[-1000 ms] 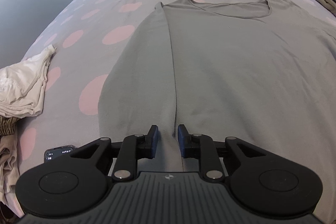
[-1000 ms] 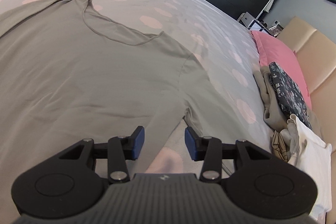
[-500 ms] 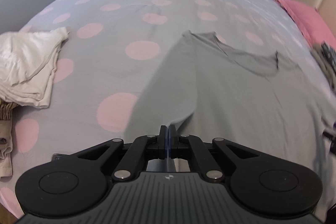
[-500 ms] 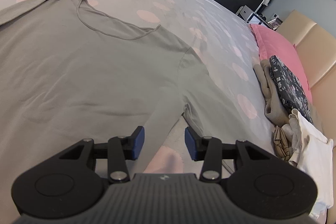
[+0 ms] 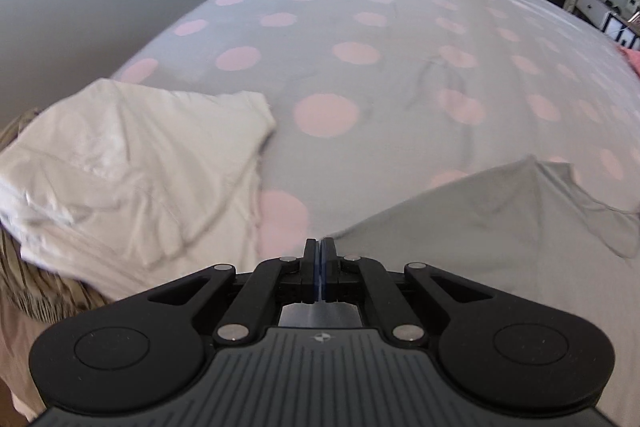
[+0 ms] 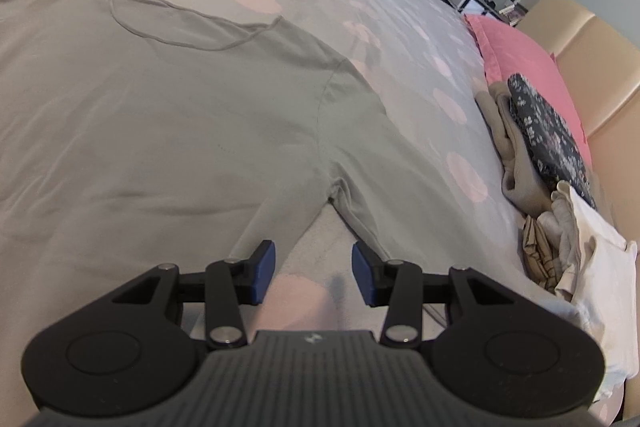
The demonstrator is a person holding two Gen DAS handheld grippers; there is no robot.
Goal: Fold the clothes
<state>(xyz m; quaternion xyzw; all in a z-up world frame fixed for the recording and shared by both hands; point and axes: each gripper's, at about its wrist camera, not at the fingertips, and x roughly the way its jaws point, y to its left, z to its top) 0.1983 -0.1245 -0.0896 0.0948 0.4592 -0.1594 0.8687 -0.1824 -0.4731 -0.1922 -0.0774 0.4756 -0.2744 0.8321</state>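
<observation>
Grey fabric fills most of what my two sets of tongs see: a grey long-sleeved top [image 6: 168, 99] lies spread on the bed [image 5: 400, 27], whose pale cover is dotted with pink circles. My left tongs [image 5: 320, 251] are pressed fully together, with an edge of the grey top [image 5: 500, 227] pinched at their tips; the cloth rises from the bed toward them and slopes away to my right, its neckline sagging at the far right of that view. Just to the left of those tongs a rumpled white garment [image 5: 132, 179] sits on the bed, touching a striped brown fabric [image 5: 44, 291] below it at the bed's edge. My right tongs [image 6: 313, 273] stand wide apart and grip nothing; they hang over the gap where the sleeve [image 6: 360, 155] splits from the body of the top, with the body's side edge just ahead of the left finger and the sleeve running past the right one. Off to the right, near a pink pillow [image 6: 524, 67], lies a heap of clothes: a dark floral piece [image 6: 548, 131] on a beige one [image 6: 516, 155], then a white folded garment [image 6: 600, 267] closer to me.
</observation>
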